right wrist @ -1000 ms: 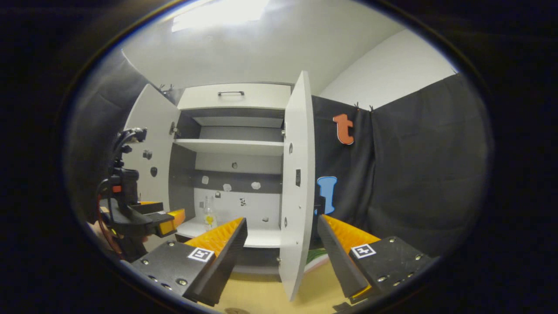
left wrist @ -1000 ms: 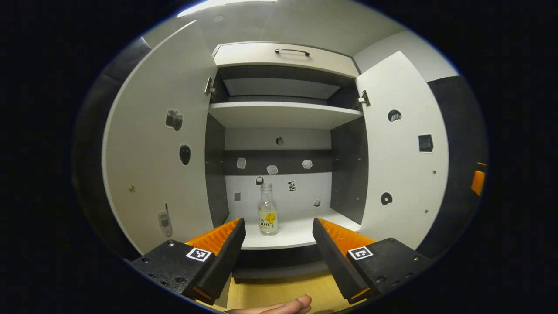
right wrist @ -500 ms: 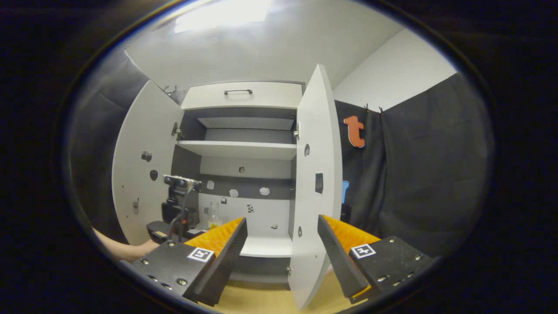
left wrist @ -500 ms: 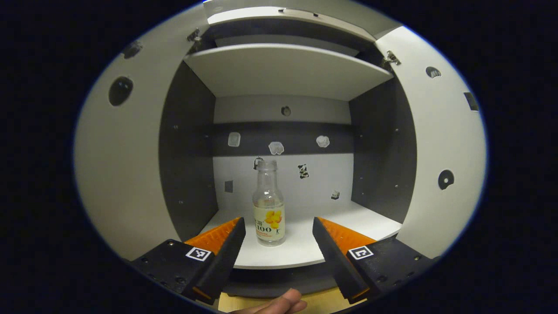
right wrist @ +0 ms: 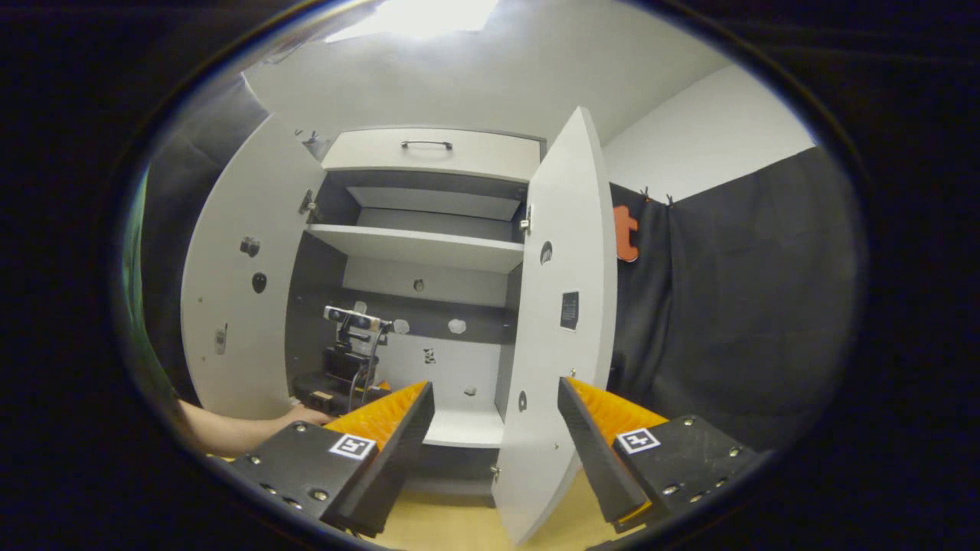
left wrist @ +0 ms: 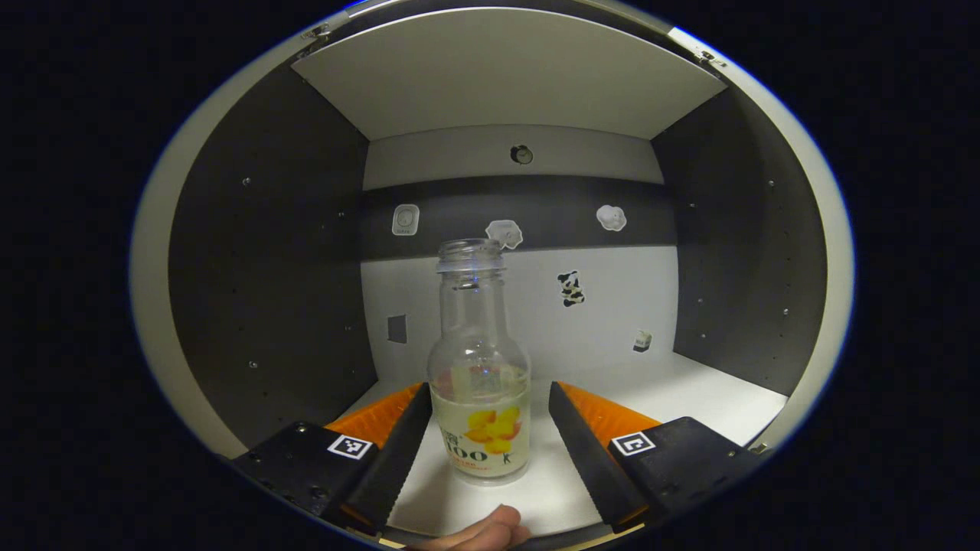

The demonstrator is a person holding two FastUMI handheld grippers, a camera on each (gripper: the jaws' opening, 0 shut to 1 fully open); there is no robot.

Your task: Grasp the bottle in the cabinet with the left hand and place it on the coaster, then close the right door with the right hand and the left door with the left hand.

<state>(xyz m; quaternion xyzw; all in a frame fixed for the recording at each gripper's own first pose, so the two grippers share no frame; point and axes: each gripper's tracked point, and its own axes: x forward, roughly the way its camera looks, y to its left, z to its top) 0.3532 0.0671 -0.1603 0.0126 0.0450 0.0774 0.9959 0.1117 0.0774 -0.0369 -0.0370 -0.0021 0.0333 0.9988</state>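
A clear glass bottle [left wrist: 479,383] with a yellow-flower label stands upright, uncapped, on the cabinet's lower white shelf [left wrist: 674,390]. My left gripper [left wrist: 490,417] is open with the bottle between its two fingers, gaps showing on both sides. In the right gripper view, my right gripper [right wrist: 496,417] is open and empty in front of the cabinet, its fingers to either side of the open right door's edge [right wrist: 563,321]. The left door [right wrist: 237,283] stands wide open. The left gripper's body [right wrist: 344,360], with a forearm behind it, reaches into the lower compartment.
An upper shelf [right wrist: 417,246] and a drawer with a dark handle [right wrist: 426,144] sit above the compartment. Small stickers dot the back panel [left wrist: 566,289]. Black cloth [right wrist: 735,306] hangs right of the cabinet. A yellow wooden surface [right wrist: 444,524] lies below. A fingertip [left wrist: 490,529] shows at the bottom edge.
My left gripper has moved forward into the lower compartment until the bottle stands between its open fingers. The right gripper view has shifted slightly, with the right door's edge now between its fingers.
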